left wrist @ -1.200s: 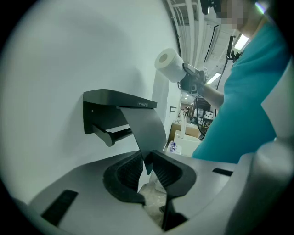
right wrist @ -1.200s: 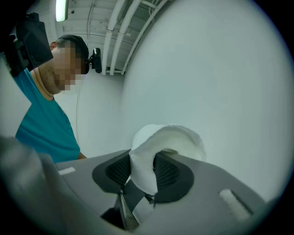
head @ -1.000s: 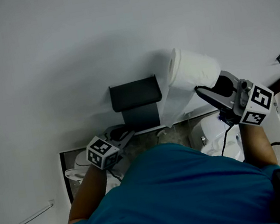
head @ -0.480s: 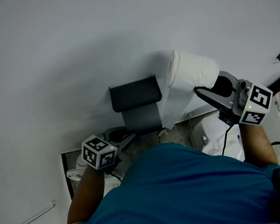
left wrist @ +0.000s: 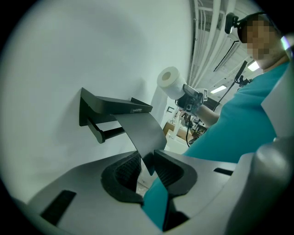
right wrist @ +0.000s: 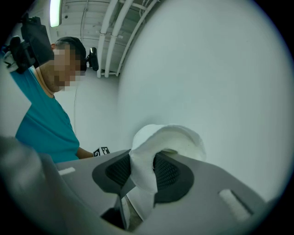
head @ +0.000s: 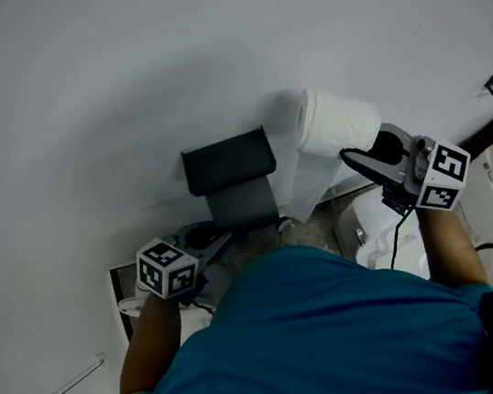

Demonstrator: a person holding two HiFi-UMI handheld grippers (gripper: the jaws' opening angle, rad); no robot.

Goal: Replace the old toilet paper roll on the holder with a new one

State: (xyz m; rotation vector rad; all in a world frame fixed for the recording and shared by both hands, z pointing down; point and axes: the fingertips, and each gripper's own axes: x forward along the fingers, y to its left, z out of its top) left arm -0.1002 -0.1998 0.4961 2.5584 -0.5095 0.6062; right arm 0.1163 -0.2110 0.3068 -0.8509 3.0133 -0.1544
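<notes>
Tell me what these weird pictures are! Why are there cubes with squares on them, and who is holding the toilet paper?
A person in a teal shirt holds a pair of tongs in each hand; the checkered cubes are part of those tongs. One picture comes from a camera on the person's head, looking down. The other two come from little cameras riding on the tongs. There is no table here, just a white wall with a black metal paper holder whose bar is bare. The right tongs pinch the side of a full white toilet paper roll, held up beside the holder. The left tongs have just opened a little, and the tip of the holder's dark grey flap sits loosely between them.
</notes>
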